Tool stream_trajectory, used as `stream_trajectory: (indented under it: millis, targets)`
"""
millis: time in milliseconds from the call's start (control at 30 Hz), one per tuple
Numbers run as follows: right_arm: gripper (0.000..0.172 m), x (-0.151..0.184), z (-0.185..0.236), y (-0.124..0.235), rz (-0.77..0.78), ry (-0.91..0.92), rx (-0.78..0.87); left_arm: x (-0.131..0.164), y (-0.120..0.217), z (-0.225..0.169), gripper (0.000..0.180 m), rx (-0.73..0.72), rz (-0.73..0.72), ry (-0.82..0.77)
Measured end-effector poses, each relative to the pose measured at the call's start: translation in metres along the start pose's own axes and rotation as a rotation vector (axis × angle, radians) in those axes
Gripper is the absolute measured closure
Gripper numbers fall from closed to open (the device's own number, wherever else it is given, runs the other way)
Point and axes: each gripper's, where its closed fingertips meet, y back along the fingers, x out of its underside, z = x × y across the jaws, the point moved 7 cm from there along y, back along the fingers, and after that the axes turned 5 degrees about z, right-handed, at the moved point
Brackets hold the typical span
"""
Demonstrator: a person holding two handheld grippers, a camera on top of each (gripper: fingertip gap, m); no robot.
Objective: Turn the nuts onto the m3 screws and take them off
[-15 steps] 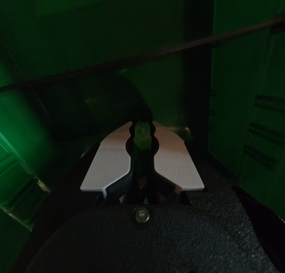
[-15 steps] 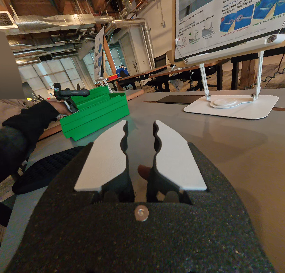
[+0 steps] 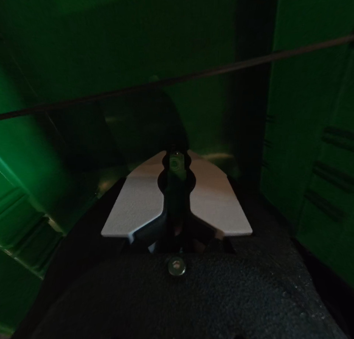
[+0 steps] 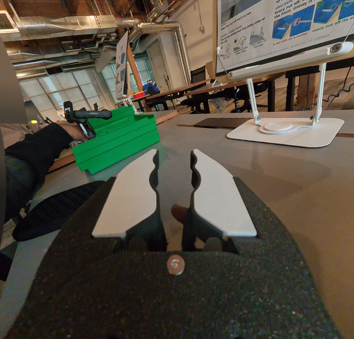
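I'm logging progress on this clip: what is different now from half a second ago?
The left gripper, reaching inside the green bin, has narrowed its fingers slightly; whether they grip anything is too dark to tell. The right gripper stays open and empty above the grey table, unmoved.

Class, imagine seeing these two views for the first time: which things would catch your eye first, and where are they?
The bright green bin at the left of the grey table stands out, with the left gripper reaching down into it; its own view is dark, walled in green. Nearer, the right gripper hovers over the table, its white fingers apart with nothing between them. At upper right, a white stand holds an illustrated instruction sheet.
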Motion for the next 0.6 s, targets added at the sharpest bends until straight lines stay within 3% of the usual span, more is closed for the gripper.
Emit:
stream_trajectory:
  millis: [600]
  targets:
    - [0.141,-0.0003,-0.0001,0.0008,-0.004,0.000,0.002,0.0012,0.0022,0.0013,0.175,-0.022,-0.001,-0.021]
